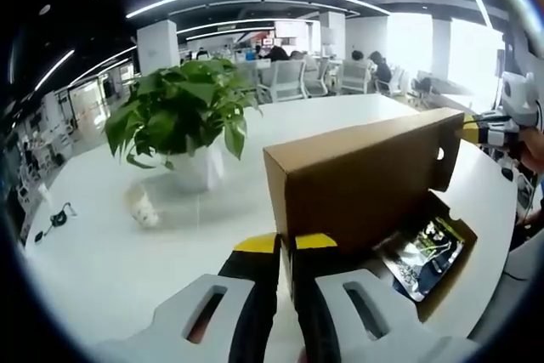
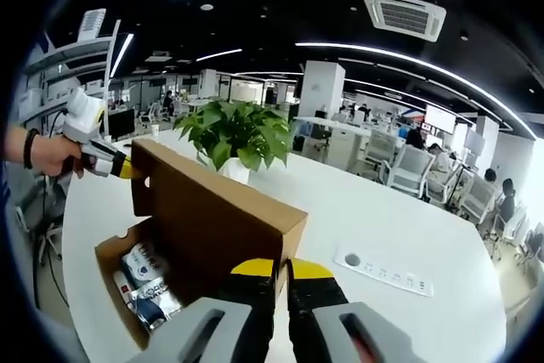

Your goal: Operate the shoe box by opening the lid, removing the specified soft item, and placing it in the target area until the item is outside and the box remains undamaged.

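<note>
White table (image 1: pixel 102 286) carries our shoe box (image 1: pixel 357 184), lid up (packet (image 2: pixel 144 282) inside, not yet removed); both grippers' jaws pressed together, empty.

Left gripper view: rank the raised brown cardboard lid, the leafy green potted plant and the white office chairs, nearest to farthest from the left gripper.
1. Raised brown cardboard lid, just ahead, right.
2. Leafy green potted plant, mid-table, left.
3. White office chairs, beyond the table.
</note>
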A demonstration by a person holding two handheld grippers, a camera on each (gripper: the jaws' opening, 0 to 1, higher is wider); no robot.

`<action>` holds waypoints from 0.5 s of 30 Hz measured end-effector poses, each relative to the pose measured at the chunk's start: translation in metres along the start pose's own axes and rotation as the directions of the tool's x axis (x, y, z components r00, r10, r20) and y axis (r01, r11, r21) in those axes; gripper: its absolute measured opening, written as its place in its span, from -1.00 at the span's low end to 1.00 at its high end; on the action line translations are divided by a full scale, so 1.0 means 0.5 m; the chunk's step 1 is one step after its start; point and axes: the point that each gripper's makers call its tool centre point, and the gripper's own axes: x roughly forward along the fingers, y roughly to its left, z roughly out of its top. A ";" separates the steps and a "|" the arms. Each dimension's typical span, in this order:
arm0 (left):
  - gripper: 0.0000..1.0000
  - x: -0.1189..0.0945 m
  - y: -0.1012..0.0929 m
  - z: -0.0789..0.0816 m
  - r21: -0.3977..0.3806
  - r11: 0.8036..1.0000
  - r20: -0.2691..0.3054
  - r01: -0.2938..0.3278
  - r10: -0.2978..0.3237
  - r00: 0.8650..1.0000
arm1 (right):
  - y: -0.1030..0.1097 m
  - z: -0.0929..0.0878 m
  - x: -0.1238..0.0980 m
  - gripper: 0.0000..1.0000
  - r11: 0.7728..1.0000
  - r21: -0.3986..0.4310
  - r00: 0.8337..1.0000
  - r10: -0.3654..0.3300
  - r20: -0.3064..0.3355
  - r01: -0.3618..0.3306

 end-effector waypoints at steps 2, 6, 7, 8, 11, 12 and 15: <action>-0.92 0.002 0.000 0.002 0.002 1.000 -0.003 0.001 -0.001 1.000 | -0.001 0.001 0.003 -1.00 1.000 -0.008 1.000 0.002 -0.003 -0.002; -0.92 0.009 0.001 0.005 0.004 1.000 -0.008 -0.001 0.001 1.000 | -0.008 0.004 0.014 -1.00 1.000 -0.017 1.000 0.005 -0.011 -0.005; -0.92 0.011 0.001 0.005 0.003 1.000 -0.009 -0.001 0.001 1.000 | -0.009 0.004 0.016 -1.00 1.000 -0.016 1.000 0.005 -0.011 -0.005; -0.92 0.014 0.003 0.006 0.004 1.000 -0.012 0.000 0.001 1.000 | -0.010 0.004 0.019 -1.00 1.000 -0.013 1.000 0.006 -0.011 -0.006; -0.92 0.021 0.006 0.008 0.010 1.000 -0.019 0.003 -0.003 1.000 | -0.014 0.005 0.028 -1.00 1.000 -0.015 1.000 0.006 -0.015 -0.007; -0.93 0.024 0.007 0.009 0.014 1.000 -0.022 0.004 -0.004 1.000 | -0.016 0.006 0.031 -1.00 1.000 -0.014 1.000 0.007 -0.017 -0.008; -0.93 0.030 0.009 0.010 0.013 1.000 -0.026 0.006 -0.005 1.000 | -0.020 0.007 0.038 -1.00 1.000 -0.012 1.000 0.008 -0.022 -0.008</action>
